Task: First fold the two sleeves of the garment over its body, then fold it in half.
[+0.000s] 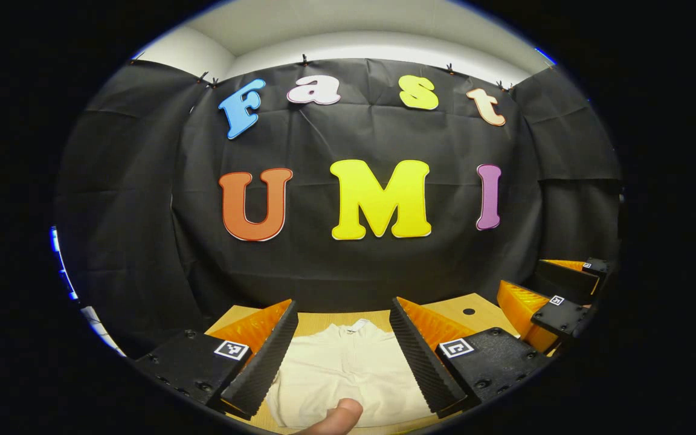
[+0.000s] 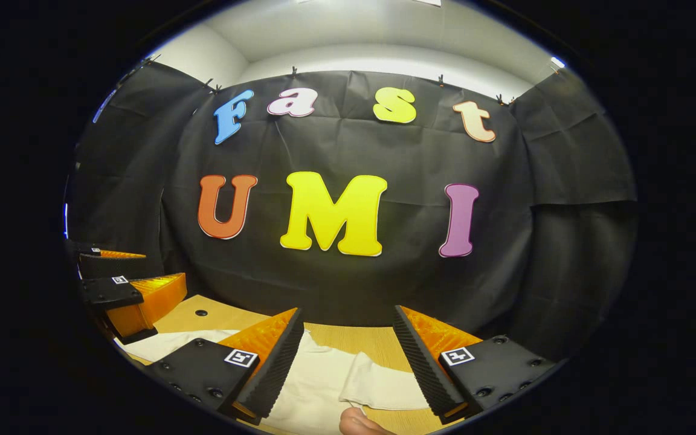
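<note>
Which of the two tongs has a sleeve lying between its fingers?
The right tongs: in the right gripper view a sleeve of the white garment lies between them; the left tongs frame its body and collar.

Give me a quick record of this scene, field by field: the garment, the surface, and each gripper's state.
garment: cream-white garment lying flat on the table
sleeve: one sleeve lies out to the side, not yet folded over the body
surface: light wooden table
left gripper: left gripper open, above the garment, holding nothing
right gripper: right gripper open, above the sleeve side, holding nothing
backdrop: black cloth wall
</note>
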{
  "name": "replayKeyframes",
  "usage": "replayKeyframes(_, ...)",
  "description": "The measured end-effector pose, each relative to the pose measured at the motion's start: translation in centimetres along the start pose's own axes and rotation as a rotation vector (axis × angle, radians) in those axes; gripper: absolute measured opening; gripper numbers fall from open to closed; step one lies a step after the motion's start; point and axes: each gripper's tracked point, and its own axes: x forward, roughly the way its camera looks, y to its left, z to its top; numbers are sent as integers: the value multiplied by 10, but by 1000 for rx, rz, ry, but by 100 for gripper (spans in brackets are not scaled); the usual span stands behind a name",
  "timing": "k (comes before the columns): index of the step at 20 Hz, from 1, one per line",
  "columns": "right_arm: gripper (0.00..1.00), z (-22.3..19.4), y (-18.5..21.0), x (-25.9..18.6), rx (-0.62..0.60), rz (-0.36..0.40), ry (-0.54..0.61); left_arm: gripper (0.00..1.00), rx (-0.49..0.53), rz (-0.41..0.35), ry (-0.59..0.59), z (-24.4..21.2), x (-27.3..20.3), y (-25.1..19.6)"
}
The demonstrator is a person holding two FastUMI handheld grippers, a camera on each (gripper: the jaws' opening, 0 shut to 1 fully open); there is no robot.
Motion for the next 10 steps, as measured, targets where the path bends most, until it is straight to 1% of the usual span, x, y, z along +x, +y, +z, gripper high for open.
replayKeyframes(2,94,-6,-9,3,20,-9,20,98,-3,-7,6,-1,-1,-3)
replayKeyframes(3,92,-8,-20,7,33,-34,28,98,-16,-12,-2,1,-1,-5)
replayKeyframes(4,94,-14,-35,13,40,-60,37,98,-20,-15,-4,1,0,-8)
replayKeyframes(5,94,-26,-69,24,51,-122,56,98,-18,-17,-2,0,-1,-13)
replayKeyframes(7,94,-45,-124,40,65,-204,84,98,-18,-20,8,-1,1,-23)
replayKeyframes(8,94,-66,-166,52,53,-267,118,98,-18,-15,19,-5,2,-28)
replayKeyframes(9,92,-88,-208,60,46,-329,158,98,-18,-8,29,-6,3,-33)
replayKeyframes(10,94,-104,-234,65,47,-363,190,98,-15,-2,38,-7,5,-39)
